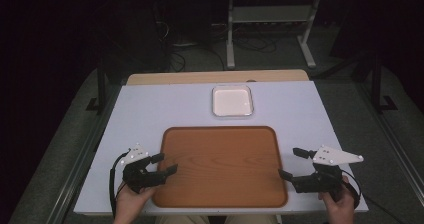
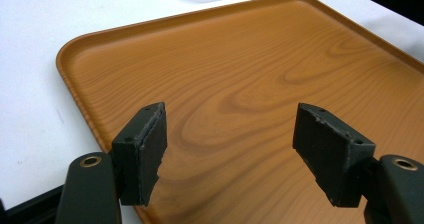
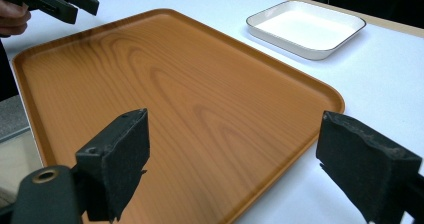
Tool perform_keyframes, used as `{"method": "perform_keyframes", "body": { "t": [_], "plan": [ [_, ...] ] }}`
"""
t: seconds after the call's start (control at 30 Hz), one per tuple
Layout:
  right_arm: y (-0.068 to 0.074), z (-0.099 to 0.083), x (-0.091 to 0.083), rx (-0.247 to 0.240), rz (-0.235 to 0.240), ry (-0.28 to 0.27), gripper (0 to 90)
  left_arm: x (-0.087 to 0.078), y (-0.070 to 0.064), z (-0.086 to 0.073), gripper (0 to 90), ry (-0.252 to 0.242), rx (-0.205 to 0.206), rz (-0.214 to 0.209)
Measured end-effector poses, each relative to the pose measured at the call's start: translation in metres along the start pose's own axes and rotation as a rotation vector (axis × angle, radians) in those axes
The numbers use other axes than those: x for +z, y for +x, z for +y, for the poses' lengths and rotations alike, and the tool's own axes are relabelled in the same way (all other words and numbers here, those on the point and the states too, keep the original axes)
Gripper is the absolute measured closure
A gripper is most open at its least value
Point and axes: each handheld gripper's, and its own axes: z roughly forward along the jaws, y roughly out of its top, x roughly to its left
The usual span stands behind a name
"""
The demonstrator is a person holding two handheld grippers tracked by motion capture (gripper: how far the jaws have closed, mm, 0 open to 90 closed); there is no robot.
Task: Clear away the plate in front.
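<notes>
Left tongs and right tongs hang spread and empty at the tray's near corners; dish beyond it.

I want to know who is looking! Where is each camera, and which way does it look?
High view: above the table, looking forward and down on the brown wooden tray; both hands, left gripper, right gripper.
Left gripper view: rides the left gripper, facing the tray.
Right gripper view: rides the right gripper, facing tray and white square dish.
All share the tray.
</notes>
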Motion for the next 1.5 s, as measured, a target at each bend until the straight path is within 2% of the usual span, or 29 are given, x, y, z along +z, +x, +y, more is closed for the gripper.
{"method": "perform_keyframes", "body": {
  "t": [0.3, 0.57, 0.67, 0.73, 0.77, 0.8, 1.03, 1.13, 1.33, 1.5],
  "plan": [
    [0.003, 0.001, 0.0, -0.013, 0.006, 0.003, 13.0, 0.003, -0.001, 0.0, 28.3, -0.007, -0.003, -0.022],
    [0.002, 0.001, 0.0, -0.011, 0.0, 0.001, 13.0, 0.009, -0.004, 0.005, 29.2, 0.009, 0.015, -0.031],
    [0.002, 0.001, 0.0, -0.011, -0.001, 0.001, 13.0, 0.012, -0.008, 0.008, 29.2, 0.011, 0.033, -0.035],
    [0.003, 0.001, 0.0, -0.015, 0.0, 0.0, 13.0, 0.014, -0.012, 0.01, 29.2, 0.016, 0.07, -0.028],
    [0.003, 0.001, 0.0, -0.016, 0.001, 0.0, 13.0, 0.014, -0.012, 0.01, 29.1, 0.016, 0.07, -0.028],
    [0.003, 0.001, 0.0, -0.016, 0.001, 0.001, 13.0, 0.014, -0.014, 0.01, 29.1, 0.016, 0.087, -0.025],
    [0.003, 0.001, -0.001, -0.016, 0.001, 0.001, 13.0, 0.014, -0.018, 0.013, 28.4, 0.0, 0.114, -0.019],
    [0.004, 0.001, 0.0, -0.019, 0.0, 0.003, 13.0, 0.012, -0.02, 0.015, 27.6, -0.023, 0.136, -0.016],
    [0.004, 0.001, -0.001, -0.021, -0.001, 0.002, 13.0, 0.01, -0.022, 0.019, 27.5, -0.055, 0.151, -0.016],
    [0.004, 0.001, -0.001, -0.02, -0.004, 0.001, 13.0, 0.011, -0.023, 0.02, 27.5, -0.055, 0.164, -0.02]
  ]
}}
